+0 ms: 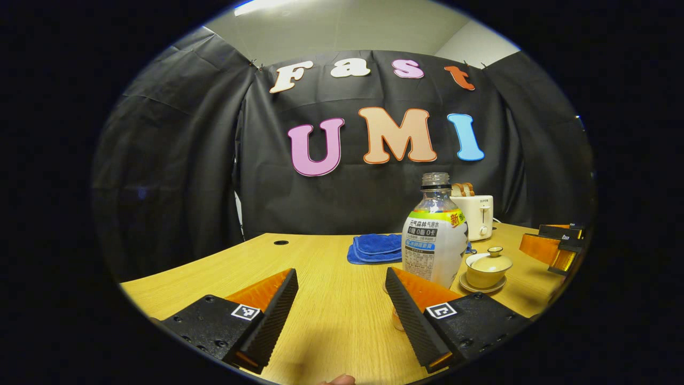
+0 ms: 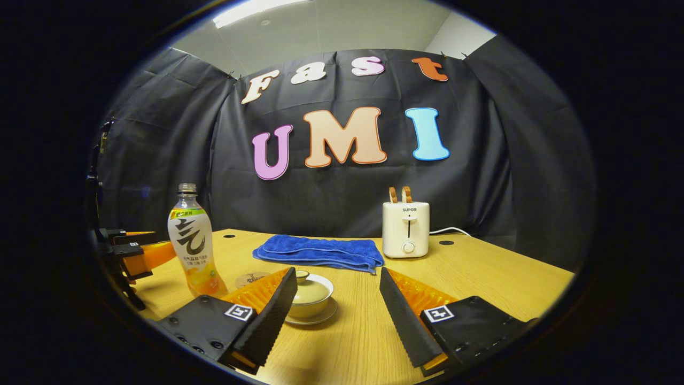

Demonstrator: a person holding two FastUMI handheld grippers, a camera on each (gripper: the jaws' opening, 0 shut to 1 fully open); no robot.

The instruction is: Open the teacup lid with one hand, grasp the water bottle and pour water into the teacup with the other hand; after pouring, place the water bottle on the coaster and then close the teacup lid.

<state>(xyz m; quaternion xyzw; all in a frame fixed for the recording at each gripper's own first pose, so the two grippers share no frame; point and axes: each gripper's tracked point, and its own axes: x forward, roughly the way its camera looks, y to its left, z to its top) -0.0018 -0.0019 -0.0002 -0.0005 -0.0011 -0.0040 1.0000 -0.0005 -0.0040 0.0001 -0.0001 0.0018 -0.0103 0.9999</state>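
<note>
Wooden table (image 2: 481,278) carries everything untouched: lid (image 2: 310,289) still on the teacup (image 2: 310,305) mid-table, bottle (image 2: 193,248) upright toward the left edge, coaster (image 2: 250,279) between them. Left gripper (image 1: 342,299) and right gripper (image 2: 337,299) both gape wide, empty. All steps remain.

Black cloth wall (image 2: 342,198) behind a wooden table (image 2: 481,278) — ceiling light (image 2: 251,9) overhead.

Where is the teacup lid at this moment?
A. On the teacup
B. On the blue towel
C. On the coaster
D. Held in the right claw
A. The lid sits on the teacup, and the right claw is open and empty.
</note>
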